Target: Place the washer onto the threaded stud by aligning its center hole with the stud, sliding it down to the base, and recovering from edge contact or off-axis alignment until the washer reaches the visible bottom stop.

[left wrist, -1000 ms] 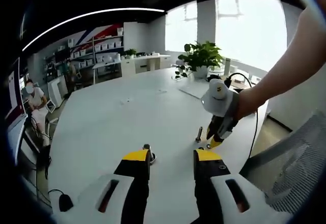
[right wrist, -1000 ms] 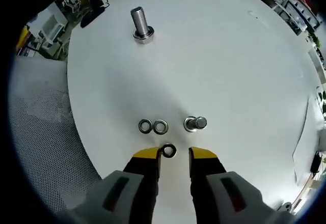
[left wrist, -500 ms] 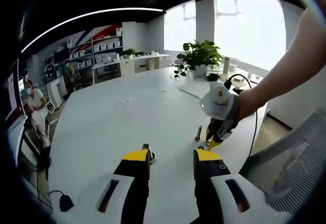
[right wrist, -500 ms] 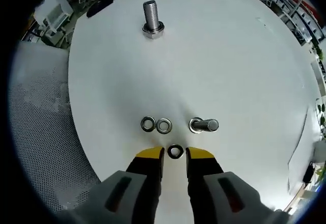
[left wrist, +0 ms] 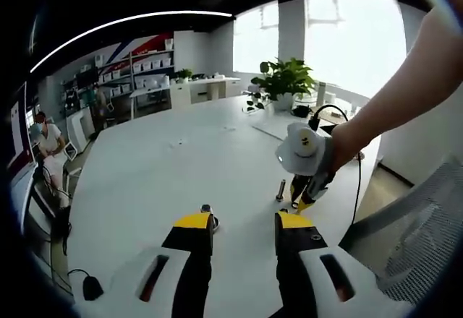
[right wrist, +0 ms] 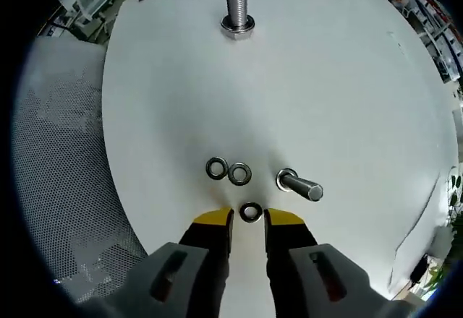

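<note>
My right gripper [right wrist: 248, 218] points down at the white round table [right wrist: 347, 101], its jaws shut on a steel washer [right wrist: 250, 212] held between the yellow tips. Just beyond lie two more washers [right wrist: 216, 168] [right wrist: 239, 173], side by side. A small threaded stud [right wrist: 298, 185] stands to their right. A larger threaded stud [right wrist: 237, 7] on a nut base stands far across the table. In the left gripper view my left gripper [left wrist: 244, 224] hovers open with nothing in it; the larger stud [left wrist: 207, 215] peeks past its left tip. The right gripper [left wrist: 302, 204] and small stud [left wrist: 280, 190] are to the right.
A mesh chair [right wrist: 58, 159] sits past the table edge on the left of the right gripper view. In the left gripper view a potted plant [left wrist: 283, 83] stands at the table's far side, a person [left wrist: 47, 144] sits at far left, and a black cable [left wrist: 90, 287] lies near.
My right gripper's jaws have narrowed around the washer and stayed on it; that view has shifted, the far stud now sitting higher. The left gripper has stayed put and open.
</note>
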### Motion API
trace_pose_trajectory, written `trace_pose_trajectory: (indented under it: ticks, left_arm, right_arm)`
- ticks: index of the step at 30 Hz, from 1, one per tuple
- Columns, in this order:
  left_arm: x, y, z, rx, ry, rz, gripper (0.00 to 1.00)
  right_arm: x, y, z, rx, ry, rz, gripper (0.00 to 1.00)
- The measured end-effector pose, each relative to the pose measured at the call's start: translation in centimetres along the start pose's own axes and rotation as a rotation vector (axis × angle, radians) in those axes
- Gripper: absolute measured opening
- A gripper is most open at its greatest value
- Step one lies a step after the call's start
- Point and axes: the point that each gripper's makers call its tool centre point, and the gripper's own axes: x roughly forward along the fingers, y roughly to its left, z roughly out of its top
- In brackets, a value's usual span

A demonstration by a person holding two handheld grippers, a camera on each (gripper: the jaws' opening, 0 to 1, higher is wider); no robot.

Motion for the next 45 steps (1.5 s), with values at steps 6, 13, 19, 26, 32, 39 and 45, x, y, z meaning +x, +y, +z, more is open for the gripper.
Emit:
trace_pose_trajectory:
  ticks: [6, 13, 19, 26, 32, 39, 45]
  left_arm:
    - [-0.07, 0.05, 0.04, -0.005, -0.003, -0.001, 0.32]
    - [-0.04, -0.09, 0.18, -0.009, -0.007, -0.006, 0.32]
    - [-0.01, -0.11, 0.15, -0.013, -0.006, -0.008, 0.32]
    - [-0.06, -0.06, 0.18, -0.020, -0.009, -0.007, 0.31]
    - [-0.04, -0.13, 0.31, -0.028, -0.013, -0.011, 0.31]
    - [-0.05, -0.19, 0.32, -0.022, -0.013, -0.010, 0.31]
    - [-0.14, -0.12, 0.36, -0.022, -0.017, -0.008, 0.32]
  right_arm:
    - [-0.01, -0.55, -0.01, -0.006, 0.014, -0.001, 0.15]
    - [0.00, -0.63, 0.02, 0.013, 0.061, -0.009, 0.14]
    - [0.01, -0.58, -0.06, 0.063, 0.068, -0.022, 0.14]
    - [-0.01, -0.55, -0.17, 0.134, -0.001, -0.080, 0.14]
    - [-0.13, -0.65, -0.35, 0.198, -0.076, -0.111, 0.14]
    - [-0.29, -0.58, -0.38, 0.241, -0.155, -0.145, 0.13]
    - [-0.28, -0.24, -0.59, 0.313, -0.167, -0.124, 0.13]
